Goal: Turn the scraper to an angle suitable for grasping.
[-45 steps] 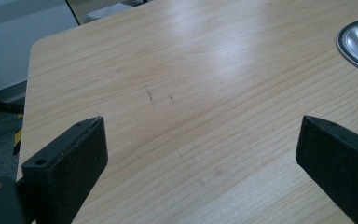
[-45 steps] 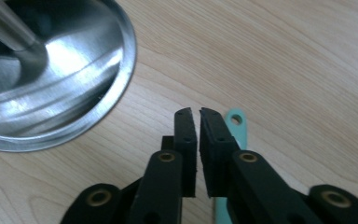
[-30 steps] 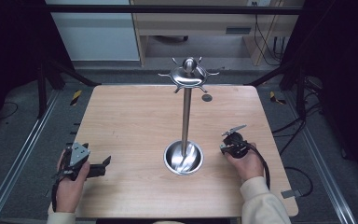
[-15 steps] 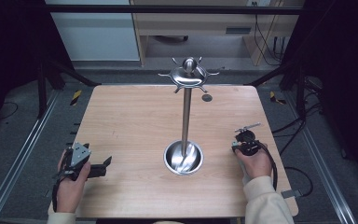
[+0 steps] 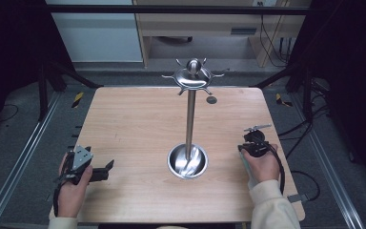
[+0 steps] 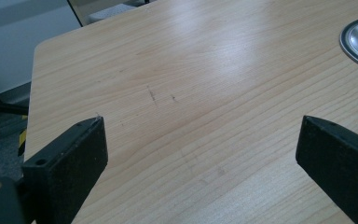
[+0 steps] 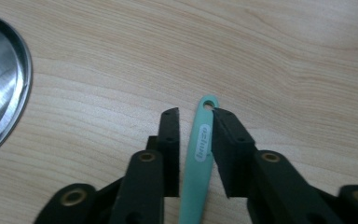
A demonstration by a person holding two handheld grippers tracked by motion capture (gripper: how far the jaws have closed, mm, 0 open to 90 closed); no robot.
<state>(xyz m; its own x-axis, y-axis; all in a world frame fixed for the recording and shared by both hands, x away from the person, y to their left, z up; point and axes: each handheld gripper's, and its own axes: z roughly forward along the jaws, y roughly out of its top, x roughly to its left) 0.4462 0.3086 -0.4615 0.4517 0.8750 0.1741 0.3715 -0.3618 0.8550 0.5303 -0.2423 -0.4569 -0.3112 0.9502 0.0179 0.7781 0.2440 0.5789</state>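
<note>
A pale wooden table (image 5: 138, 133) stood in a dim workshop, with a steel hanging stand (image 5: 189, 114) rising from its dished base near the middle. From above, the right gripper (image 5: 256, 138) had drawn back from beside the stand to the table's right edge over the last second, while the left gripper (image 5: 106, 168) had stayed near the left front corner.

In the left gripper view its jaws stood wide apart over bare wood.

In the right gripper view a mint-green utensil handle (image 7: 199, 154) lay between the narrowly spaced jaws; whether they pinched it I cannot tell. Its hanging hole suggested a hook on the stand as its destination.
</note>
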